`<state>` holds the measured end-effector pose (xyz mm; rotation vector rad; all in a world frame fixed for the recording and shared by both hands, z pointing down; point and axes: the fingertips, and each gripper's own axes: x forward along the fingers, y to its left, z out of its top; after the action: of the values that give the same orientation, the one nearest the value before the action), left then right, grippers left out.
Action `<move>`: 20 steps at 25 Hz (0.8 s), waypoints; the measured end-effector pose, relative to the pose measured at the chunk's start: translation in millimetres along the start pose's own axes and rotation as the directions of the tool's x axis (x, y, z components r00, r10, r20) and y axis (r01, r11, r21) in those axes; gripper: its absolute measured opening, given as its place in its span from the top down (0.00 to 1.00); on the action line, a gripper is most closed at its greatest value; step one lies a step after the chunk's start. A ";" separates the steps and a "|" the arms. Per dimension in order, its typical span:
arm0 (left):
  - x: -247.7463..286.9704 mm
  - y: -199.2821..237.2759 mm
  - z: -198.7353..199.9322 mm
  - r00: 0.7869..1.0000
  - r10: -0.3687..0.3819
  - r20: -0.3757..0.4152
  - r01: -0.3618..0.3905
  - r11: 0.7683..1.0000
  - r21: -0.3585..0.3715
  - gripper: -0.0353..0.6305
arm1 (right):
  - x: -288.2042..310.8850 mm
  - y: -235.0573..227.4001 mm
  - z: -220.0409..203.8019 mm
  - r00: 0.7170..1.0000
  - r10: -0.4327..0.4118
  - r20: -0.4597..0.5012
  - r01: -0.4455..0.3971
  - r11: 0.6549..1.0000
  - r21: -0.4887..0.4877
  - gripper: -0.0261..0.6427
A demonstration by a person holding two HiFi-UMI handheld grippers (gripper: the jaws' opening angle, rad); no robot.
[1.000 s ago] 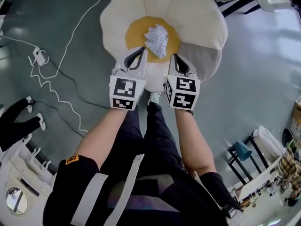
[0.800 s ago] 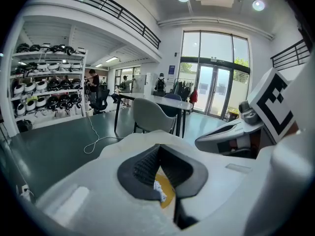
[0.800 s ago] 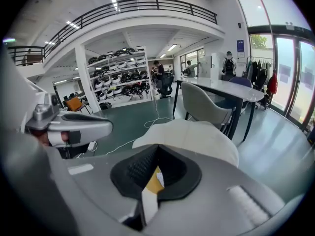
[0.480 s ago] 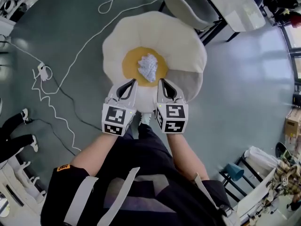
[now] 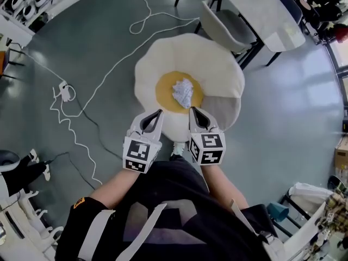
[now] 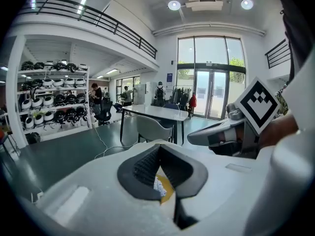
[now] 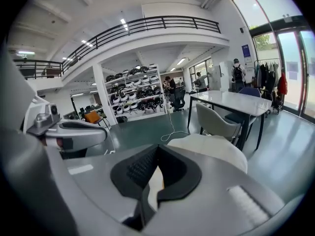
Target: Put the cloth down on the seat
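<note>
Grey-green hall floor [image 5: 283, 107], head view from above; shelves of helmets [image 6: 49, 102] line one wall in the left gripper view. A round white seat [image 5: 212, 58] with a yellow centre [image 5: 166, 88] stands on the floor. The cloth [image 5: 183, 92], white and crumpled, lies on the yellow centre, free of both claws. The left claw [image 5: 156, 115] and right claw [image 5: 192, 112] hang side by side at the seat's 6 o'clock rim, pointing toward 12 o'clock. The cloth sits just beyond their tips. Each claw's jaws are closed tip to tip and hold nothing; through the gap behind the left claw's tips the cloth and yellow centre show. A white cable [image 5: 109, 75] trails across the floor at the seat's 10 o'clock. A grey chair [image 5: 225, 26] and a pale table [image 5: 261, 10] stand at its 1 o'clock.
</note>
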<state>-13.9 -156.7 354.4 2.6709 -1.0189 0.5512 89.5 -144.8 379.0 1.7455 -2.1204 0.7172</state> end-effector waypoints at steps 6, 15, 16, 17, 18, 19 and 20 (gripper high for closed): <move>-43.5 17.1 2.9 0.997 -0.069 0.040 0.068 0.998 0.016 0.95 | -23.8 48.8 4.3 0.998 -0.065 0.018 0.065 0.998 -0.013 0.96; -95.3 36.5 6.4 0.974 -0.201 0.105 0.198 0.980 0.039 0.95 | -47.2 122.9 -9.6 0.991 -0.131 0.019 0.131 0.991 0.003 0.96; -99.1 37.0 5.2 0.972 -0.213 0.104 0.209 0.977 0.044 0.95 | -49.3 127.3 -11.9 0.990 -0.137 0.016 0.137 0.991 0.010 0.96; -101.9 37.7 3.4 0.970 -0.221 0.101 0.217 0.975 0.046 0.95 | -51.1 131.1 -14.2 0.990 -0.140 0.014 0.140 0.990 0.013 0.96; -104.0 38.1 1.2 0.969 -0.225 0.099 0.221 0.974 0.047 0.95 | -52.9 134.2 -16.8 0.990 -0.140 0.011 0.140 0.990 0.013 0.96; -105.8 38.3 -0.8 0.970 -0.224 0.096 0.221 0.974 0.046 0.95 | -54.8 136.0 -19.9 0.991 -0.137 0.005 0.137 0.990 0.010 0.96; -107.1 37.9 -2.2 0.971 -0.220 0.095 0.216 0.975 0.046 0.95 | -56.8 136.5 -23.1 0.991 -0.133 -0.002 0.133 0.991 0.007 0.96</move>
<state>-113.8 -120.5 314.2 2.8187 -0.7309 0.3985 -33.0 -66.8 343.0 1.8688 -1.9803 0.6897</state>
